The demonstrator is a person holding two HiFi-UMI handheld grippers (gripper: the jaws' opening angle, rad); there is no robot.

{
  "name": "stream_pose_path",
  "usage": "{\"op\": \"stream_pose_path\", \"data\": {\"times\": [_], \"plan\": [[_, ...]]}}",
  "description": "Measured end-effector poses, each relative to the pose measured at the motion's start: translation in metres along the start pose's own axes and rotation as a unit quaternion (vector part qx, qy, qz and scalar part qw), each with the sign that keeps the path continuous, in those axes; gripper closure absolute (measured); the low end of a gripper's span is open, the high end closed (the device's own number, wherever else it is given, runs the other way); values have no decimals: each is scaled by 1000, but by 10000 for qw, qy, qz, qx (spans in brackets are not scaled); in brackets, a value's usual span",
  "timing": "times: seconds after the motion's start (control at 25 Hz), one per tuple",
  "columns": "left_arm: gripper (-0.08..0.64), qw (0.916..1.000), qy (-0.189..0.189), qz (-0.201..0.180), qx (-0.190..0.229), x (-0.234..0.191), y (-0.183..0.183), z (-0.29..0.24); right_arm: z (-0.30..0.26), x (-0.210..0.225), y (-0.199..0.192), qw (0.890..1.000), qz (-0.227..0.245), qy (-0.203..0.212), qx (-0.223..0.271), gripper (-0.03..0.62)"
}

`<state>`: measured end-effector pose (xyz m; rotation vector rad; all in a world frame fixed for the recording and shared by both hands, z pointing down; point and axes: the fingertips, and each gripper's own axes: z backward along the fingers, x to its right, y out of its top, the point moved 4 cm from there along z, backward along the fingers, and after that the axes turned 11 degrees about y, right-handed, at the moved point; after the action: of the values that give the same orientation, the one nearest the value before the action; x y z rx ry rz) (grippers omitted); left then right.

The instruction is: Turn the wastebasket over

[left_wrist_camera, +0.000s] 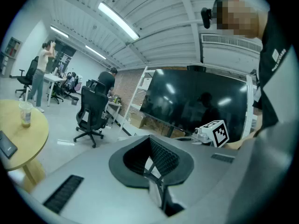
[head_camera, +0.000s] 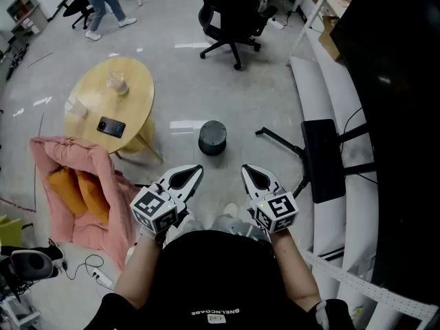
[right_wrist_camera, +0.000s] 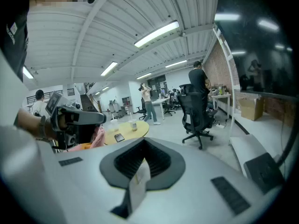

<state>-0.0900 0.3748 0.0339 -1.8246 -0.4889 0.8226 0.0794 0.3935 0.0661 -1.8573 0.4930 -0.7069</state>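
Observation:
The wastebasket (head_camera: 212, 137) is a small dark grey cylinder standing on the grey floor ahead of me, and its upper face looks flat. Both grippers are held close to my body, side by side, well short of it. My left gripper (head_camera: 195, 172) points toward it from the lower left, my right gripper (head_camera: 248, 172) from the lower right. In each gripper view the ribbed jaws are closed together with nothing between them: left gripper (left_wrist_camera: 152, 158), right gripper (right_wrist_camera: 140, 164). The wastebasket does not appear in either gripper view.
A round yellow table (head_camera: 130, 102) with a cup (head_camera: 117, 83) and a phone (head_camera: 111, 126) stands left of the basket. A pink-draped seat (head_camera: 69, 158) is nearer left. A black stand (head_camera: 322, 158), a white ledge (head_camera: 323, 95) and a dark screen (head_camera: 399, 81) lie right. An office chair (head_camera: 230, 12) is farther back.

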Motion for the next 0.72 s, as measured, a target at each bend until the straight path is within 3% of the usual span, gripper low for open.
{"op": "stream_pose_path", "data": {"times": [0.2, 0.4, 0.72], "plan": [[549, 9996, 207, 102, 141, 14, -1, -22, 12, 23, 2, 9999, 114, 116, -27, 583], [548, 9968, 311, 701, 246, 24, 4, -39, 20, 44, 0, 9995, 64, 295, 6, 583], [548, 9963, 650, 555, 63, 30, -9, -51, 24, 68, -5, 9986, -129, 498, 99, 581]]}}
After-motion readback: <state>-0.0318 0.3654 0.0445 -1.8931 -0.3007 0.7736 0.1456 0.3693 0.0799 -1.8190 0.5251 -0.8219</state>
